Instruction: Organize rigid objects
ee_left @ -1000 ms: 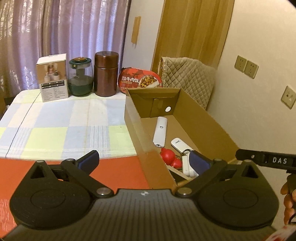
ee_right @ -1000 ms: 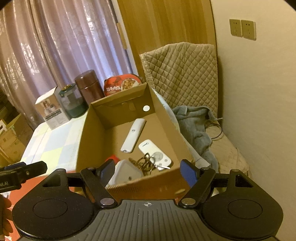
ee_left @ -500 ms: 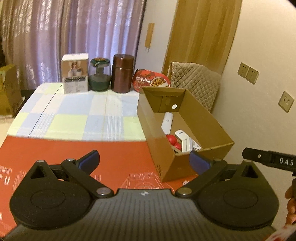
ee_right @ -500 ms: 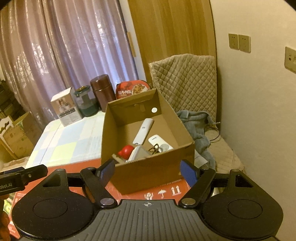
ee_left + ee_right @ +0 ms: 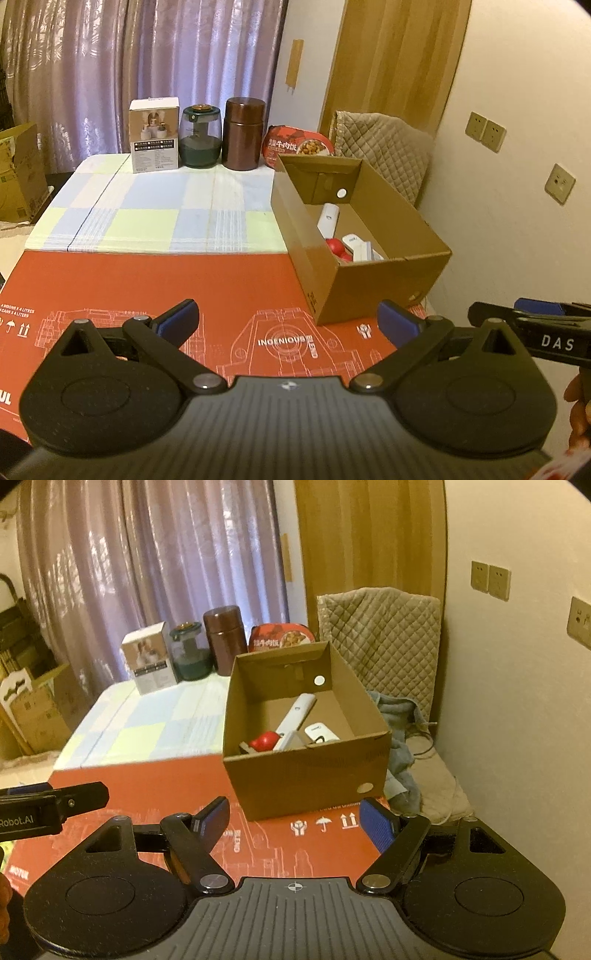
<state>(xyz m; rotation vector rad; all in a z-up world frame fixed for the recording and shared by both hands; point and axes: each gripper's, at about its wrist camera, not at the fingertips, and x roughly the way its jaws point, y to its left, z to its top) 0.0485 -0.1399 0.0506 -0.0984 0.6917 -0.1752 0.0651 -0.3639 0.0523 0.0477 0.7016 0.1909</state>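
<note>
Two black handheld grippers with blue finger pads

The left gripper (image 5: 286, 319) and right gripper (image 5: 293, 821) each have a ribbed grey-black housing, two round black discs, triangular cut-outs, silver pivot screws on black linkage arms and a small crosshair mark; white lettering on their sides reads "DAS" and "Robot.AI".

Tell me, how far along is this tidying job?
Small items, including a white remote and something red, already lie in the cardboard box. Both the left gripper and right gripper are open and empty. The white carton, glass jar and brown canister stand outside.
</note>
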